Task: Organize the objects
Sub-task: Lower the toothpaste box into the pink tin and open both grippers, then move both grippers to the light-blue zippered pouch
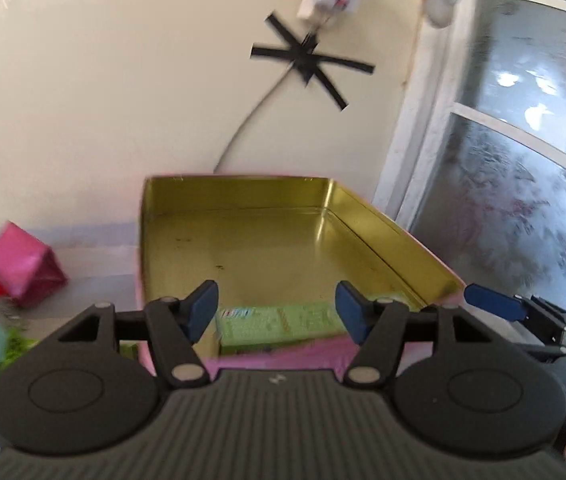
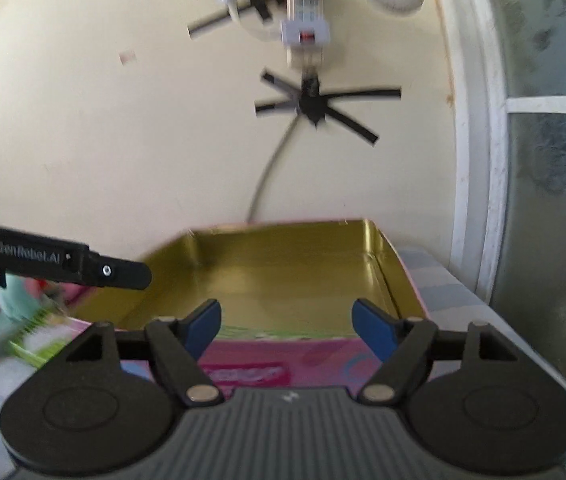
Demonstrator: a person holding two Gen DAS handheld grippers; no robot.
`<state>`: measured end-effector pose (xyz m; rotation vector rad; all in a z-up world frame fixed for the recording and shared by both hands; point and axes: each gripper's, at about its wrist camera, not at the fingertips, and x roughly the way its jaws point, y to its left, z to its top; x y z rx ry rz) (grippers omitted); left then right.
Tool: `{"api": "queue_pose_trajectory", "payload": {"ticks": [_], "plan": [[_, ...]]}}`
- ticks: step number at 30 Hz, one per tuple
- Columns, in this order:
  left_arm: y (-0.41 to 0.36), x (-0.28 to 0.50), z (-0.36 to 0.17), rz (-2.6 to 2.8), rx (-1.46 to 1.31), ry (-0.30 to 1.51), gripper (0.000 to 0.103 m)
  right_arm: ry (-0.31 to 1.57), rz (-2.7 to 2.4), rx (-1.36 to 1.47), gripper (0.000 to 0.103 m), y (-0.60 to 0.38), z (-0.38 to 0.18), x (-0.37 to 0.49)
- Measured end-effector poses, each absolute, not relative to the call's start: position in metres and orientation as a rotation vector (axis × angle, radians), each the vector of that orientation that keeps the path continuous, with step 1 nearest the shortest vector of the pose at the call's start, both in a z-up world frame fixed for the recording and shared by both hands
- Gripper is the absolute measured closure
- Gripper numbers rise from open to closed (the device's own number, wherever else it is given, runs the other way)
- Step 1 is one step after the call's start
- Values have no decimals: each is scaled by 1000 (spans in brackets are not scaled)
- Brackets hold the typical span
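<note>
From the left wrist, the left hand-held gripper (image 1: 277, 310) hangs released, its blue-padded fingers (image 1: 203, 310) spread wide with nothing between them. Just past them stands a pink tin (image 1: 403, 240), rectangular, with a shiny gold metal inside; its lid stands raised behind, and a pale green carton (image 1: 279, 324) lies flat inside near the front wall. A glossy pink box (image 1: 23, 268) sits well off to the left on the table (image 1: 95, 264). Behind are a cream wall (image 1: 83, 80), crossed strips of black tape (image 1: 307, 60) and a frosted window (image 1: 523, 160). The far left is blurred.

From the right wrist, the right hand-held gripper (image 2: 287, 328) is likewise released and empty, above the tin's (image 2: 283, 272) pink front. The left gripper's finger enters from the left. The clutter beneath it is too blurred to name.
</note>
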<state>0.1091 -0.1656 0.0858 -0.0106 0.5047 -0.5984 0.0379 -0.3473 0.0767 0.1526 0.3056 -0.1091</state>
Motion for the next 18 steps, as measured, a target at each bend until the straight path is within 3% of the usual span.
{"api": "queue_pose_trajectory", "payload": {"ticks": [8, 11, 14, 18], "plan": [[-87, 36, 39, -518, -4, 609, 36, 520, 106, 344, 29, -294, 34, 19], [-46, 24, 23, -447, -16, 662, 36, 591, 176, 345, 36, -267, 26, 26], [1, 19, 16, -376, -102, 684, 36, 626, 231, 339, 38, -241, 20, 31], [74, 24, 15, -213, -294, 677, 33, 625, 208, 212, 33, -207, 14, 30]]}}
